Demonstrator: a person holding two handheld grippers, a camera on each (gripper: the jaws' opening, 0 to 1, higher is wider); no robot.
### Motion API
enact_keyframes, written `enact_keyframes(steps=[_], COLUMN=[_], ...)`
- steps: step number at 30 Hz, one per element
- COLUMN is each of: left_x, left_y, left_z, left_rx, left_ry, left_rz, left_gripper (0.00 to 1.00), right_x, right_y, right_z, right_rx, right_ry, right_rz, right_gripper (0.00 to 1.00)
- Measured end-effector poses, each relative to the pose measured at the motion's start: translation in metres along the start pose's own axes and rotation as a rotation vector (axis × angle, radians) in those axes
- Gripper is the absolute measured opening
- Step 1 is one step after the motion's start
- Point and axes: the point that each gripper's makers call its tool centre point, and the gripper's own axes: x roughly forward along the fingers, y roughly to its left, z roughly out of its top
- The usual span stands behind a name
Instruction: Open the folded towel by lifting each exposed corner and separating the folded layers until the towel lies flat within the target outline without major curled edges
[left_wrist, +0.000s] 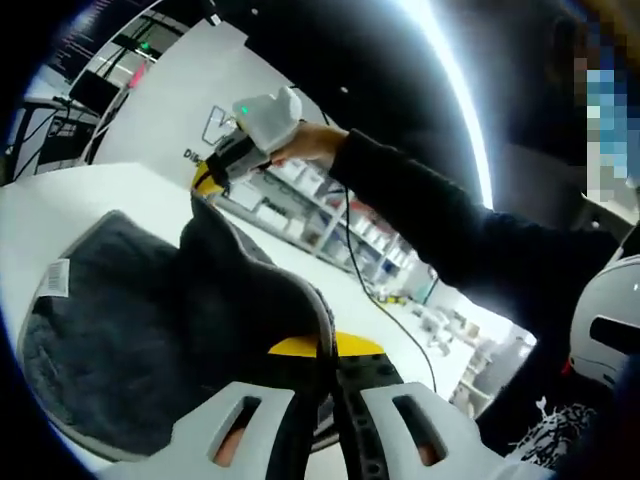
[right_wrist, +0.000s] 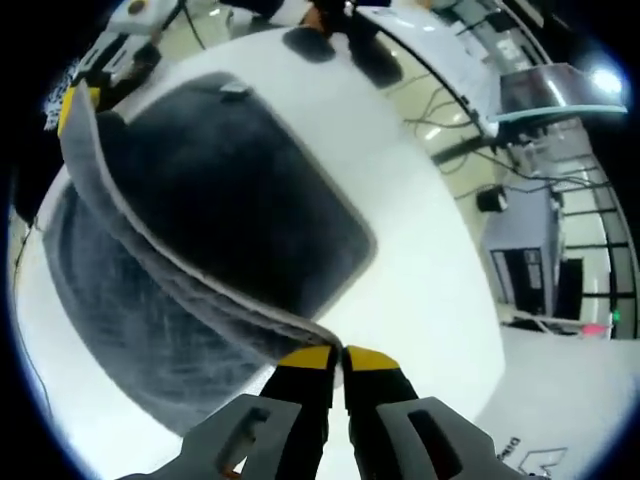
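Here a dark grey towel (right_wrist: 230, 210) lies on a white counter (right_wrist: 440, 270), most of it spread flat, with one edge lifted off the surface and stretched taut between the two tools. In the left gripper view a white label (left_wrist: 55, 278) shows on the towel's (left_wrist: 150, 320) left edge. Around the counter (left_wrist: 60, 200) stand white shelving (left_wrist: 300, 205) and a white wall panel with dark lettering; a black cable (left_wrist: 385, 310) hangs from the person's dark sleeve (left_wrist: 450, 225). In the right gripper view, dark shoes (right_wrist: 340, 45) stand on the floor past the counter's far side, and racks and frames stand off to the right.

The left hand-held gripper (left_wrist: 332, 400) has its yellow-tipped jaws pressed together on a raised fold of towel, the cloth rising in a ridge just beyond the tips. The right hand-held gripper (right_wrist: 338, 362) is likewise closed on the towel's pale edging, the hem running away from its tips up to the left. In the left gripper view the right hand-held gripper (left_wrist: 205, 185) shows at the far end of that lifted edge, held by a hand (left_wrist: 310, 145).

The towel's near edge is cut off behind the jaws in both views, and no outline on the counter can be made out.
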Motion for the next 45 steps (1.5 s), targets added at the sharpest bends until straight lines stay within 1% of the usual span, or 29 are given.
enact_keyframes(steps=[9, 12, 15, 18, 22, 27, 30, 32, 37, 38, 39, 40, 41, 42, 43, 44, 45], left_x=[0.003, 0.005, 0.006, 0.008, 0.011, 0.016, 0.019, 0.023, 0.027, 0.027, 0.027, 0.028, 0.028, 0.030, 0.031, 0.033, 0.033], left_y=[-0.006, -0.005, -0.005, -0.005, -0.008, -0.012, -0.021, -0.026, -0.031, -0.033, -0.032, -0.034, -0.042, -0.049, -0.054, -0.057, -0.055], left_z=[-0.002, 0.001, 0.009, 0.010, 0.005, 0.004, 0.004, 0.004, -0.001, -0.003, -0.004, -0.001, 0.002, 0.005, 0.007, 0.009, 0.010], left_rx=[-0.006, -0.023, -0.040, -0.039, -0.033, -0.040, -0.002, 0.009, -0.015, -0.005, 0.055, 0.154, 0.226, 0.264, 0.271, 0.261, 0.261], left_ry=[-0.001, -0.013, -0.034, -0.041, -0.036, -0.030, -0.019, -0.013, -0.002, 0.002, 0.014, 0.011, 0.003, -0.003, -0.006, -0.005, -0.004], left_rz=[-0.018, -0.021, -0.028, -0.026, -0.027, -0.045, -0.056, -0.067, -0.086, -0.086, -0.072, -0.052, -0.050, -0.054, -0.059, -0.064, -0.069], left_gripper=[0.00, 0.00, 0.00, 0.00, 0.00, 0.00, 0.00, 0.00, 0.00, 0.00, 0.00, 0.00, 0.00, 0.00, 0.00, 0.00, 0.00], right_x=[-0.007, -0.009, -0.009, -0.010, -0.015, -0.018, -0.023, -0.027, -0.033, -0.034, -0.035, -0.036, -0.037, -0.038, -0.039, -0.040, -0.042], right_y=[0.009, 0.010, 0.011, 0.012, 0.015, 0.020, 0.022, 0.022, 0.030, 0.032, 0.034, 0.035, 0.036, 0.038, 0.039, 0.040, 0.041], right_z=[-0.010, -0.014, -0.019, -0.021, -0.024, -0.025, -0.025, -0.026, -0.035, -0.038, -0.039, -0.041, -0.042, -0.043, -0.043, -0.042, -0.042], right_rx=[0.014, 0.024, 0.033, 0.046, 0.062, 0.062, 0.062, 0.069, 0.076, 0.079, 0.082, 0.086, 0.088, 0.093, 0.094, 0.095, 0.093], right_ry=[0.016, 0.023, 0.033, 0.030, 0.025, 0.029, 0.027, 0.022, 0.042, 0.045, 0.047, 0.050, 0.052, 0.051, 0.050, 0.052, 0.055], right_rz=[-0.012, -0.026, -0.037, -0.043, -0.048, -0.049, -0.057, -0.069, -0.081, -0.082, -0.082, -0.083, -0.083, -0.082, -0.082, -0.086, -0.091], right_gripper=[0.00, 0.00, 0.00, 0.00, 0.00, 0.00, 0.00, 0.00, 0.00, 0.00, 0.00, 0.00, 0.00, 0.00, 0.00, 0.00, 0.00])
